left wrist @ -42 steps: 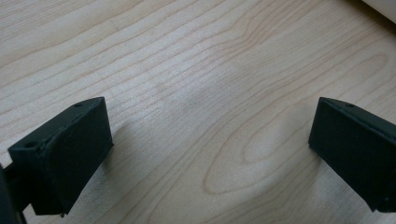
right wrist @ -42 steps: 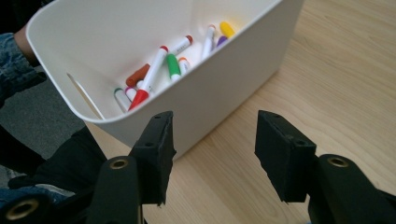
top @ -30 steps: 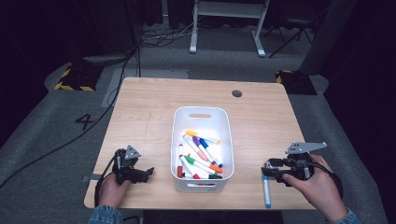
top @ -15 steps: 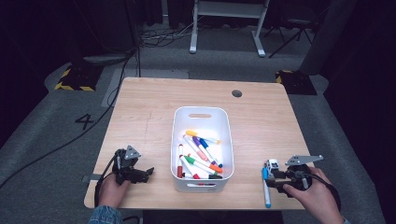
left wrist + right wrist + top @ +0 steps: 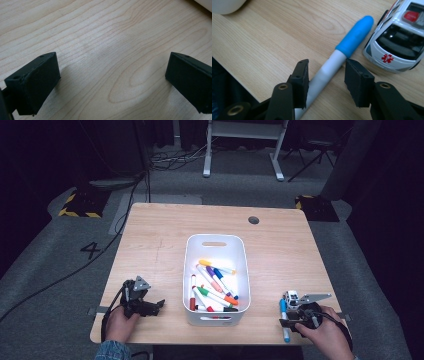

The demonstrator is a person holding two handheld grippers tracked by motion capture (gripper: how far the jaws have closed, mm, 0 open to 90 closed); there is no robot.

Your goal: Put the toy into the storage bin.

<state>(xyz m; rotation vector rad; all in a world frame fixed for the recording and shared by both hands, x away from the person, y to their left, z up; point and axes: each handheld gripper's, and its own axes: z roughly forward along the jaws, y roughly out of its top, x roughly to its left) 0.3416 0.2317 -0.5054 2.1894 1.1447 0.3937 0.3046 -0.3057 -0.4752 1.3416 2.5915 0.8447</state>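
1. One blue-capped marker [image 5: 337, 65] lies flat on the table [image 5: 165, 235] near its front right corner, just beside a toy ambulance [image 5: 397, 37]. Barrel white, smooth, cylindrical; cap glossy blue with a rounded end.
2. Right gripper [image 5: 325, 80]: a second ago it hung above the marker; now it is down at the tabletop with the barrel between its two black jaws. The jaws have just been closing. The left pad looks to touch the barrel and a narrow gap shows at the right pad, so no firm clasp yet. Judgement: the pick-up is at the closing stage, lift not begun.
3. Toy ambulance: white moulded plastic, dark windscreen, red star emblem, red roof light.
4. One white bin [image 5: 216, 280], rounded rectangle with a slotted handle, sits mid-table holding assorted coloured markers; the likely destination.
5. Left gripper [image 5: 112, 82]: unchanged in place, jaws spread wide over bare wood, holding nothing.
6. Table: pale wood-grain laminate, matte.
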